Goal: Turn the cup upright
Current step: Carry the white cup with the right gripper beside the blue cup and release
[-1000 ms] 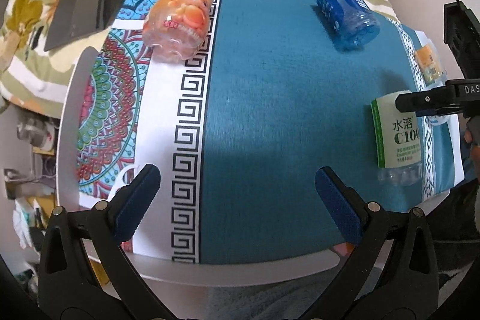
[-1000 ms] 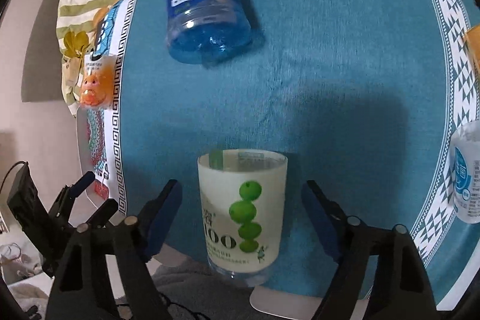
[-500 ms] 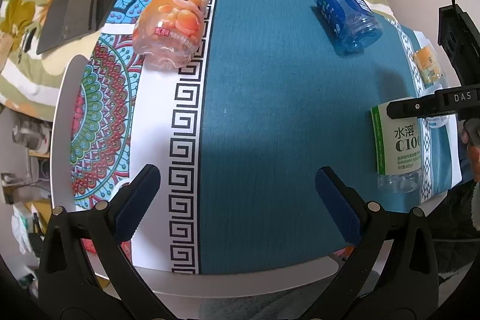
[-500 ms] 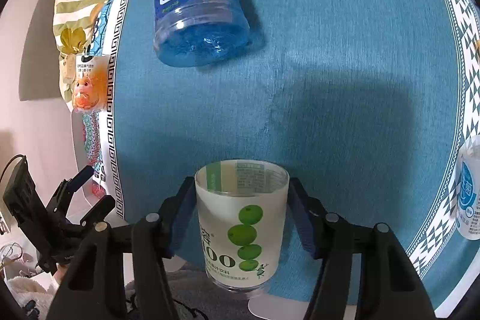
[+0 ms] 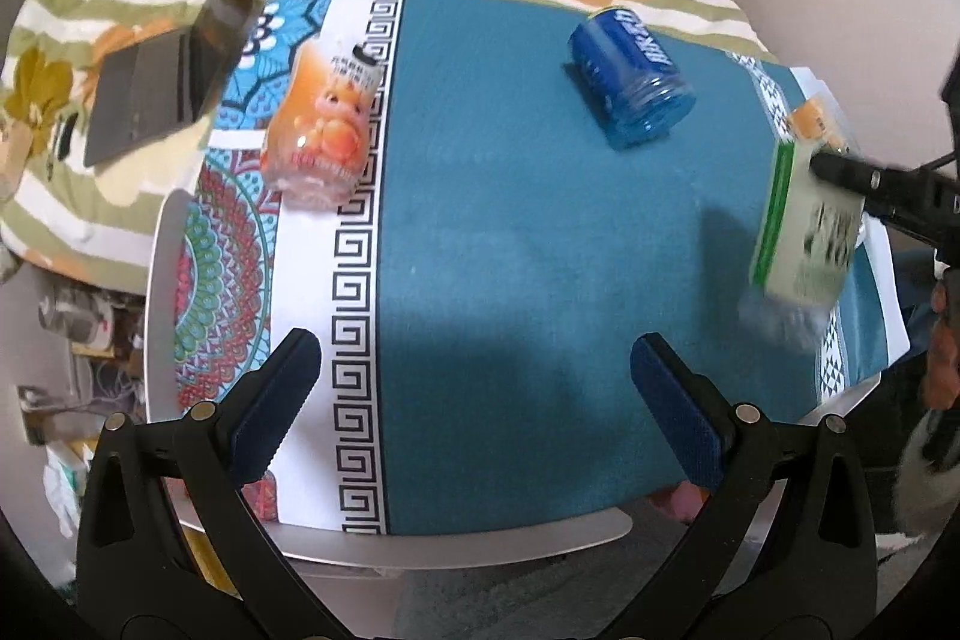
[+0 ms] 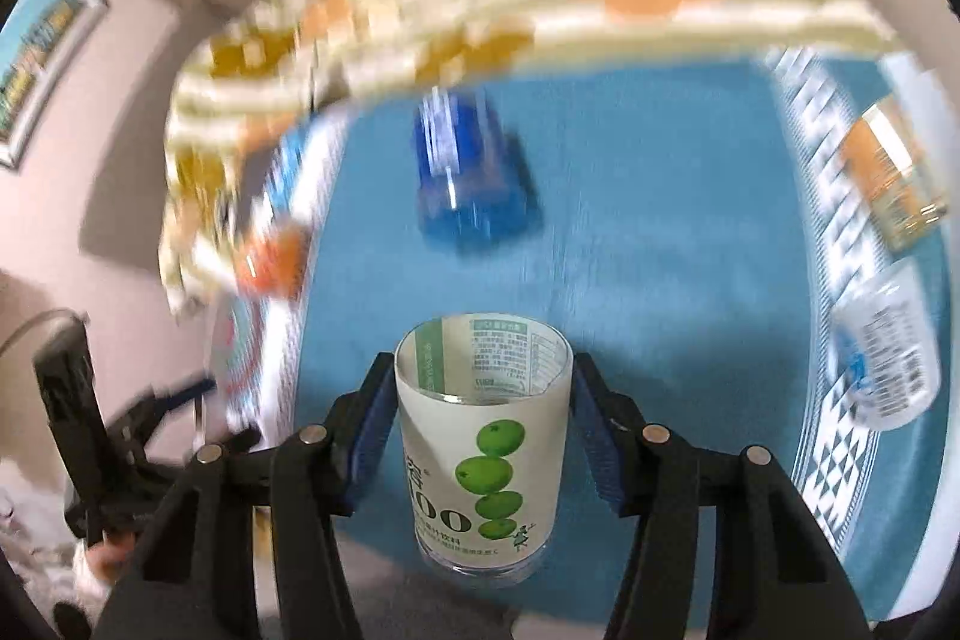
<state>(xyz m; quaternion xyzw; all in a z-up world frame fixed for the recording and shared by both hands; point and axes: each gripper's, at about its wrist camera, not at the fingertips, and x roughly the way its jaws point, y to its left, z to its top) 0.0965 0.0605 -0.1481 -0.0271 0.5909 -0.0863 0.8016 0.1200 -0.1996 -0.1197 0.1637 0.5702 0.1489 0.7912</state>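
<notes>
The cup is a cut-off white bottle with a green-fruit label (image 6: 483,436). My right gripper (image 6: 480,403) is shut on it, one pad on each side, and holds it lifted off the blue cloth with its open rim pointing away from the camera. In the left wrist view the same cup (image 5: 804,232) is at the far right, blurred and tilted, with a black finger of the right gripper (image 5: 864,178) across it. My left gripper (image 5: 474,394) is open and empty above the near edge of the table.
A blue cup (image 5: 630,88) lies on its side at the back of the blue cloth (image 5: 510,232). An orange cup (image 5: 321,130) lies at the left. A laptop (image 5: 168,82) sits on the flowered bedding. Two more bottles (image 6: 888,352) lie at the right edge.
My right gripper closed on the green-label cup, lifted it off the cloth and is tilting it. The right wrist view now looks more level. The left gripper stayed open and drew back slightly.
</notes>
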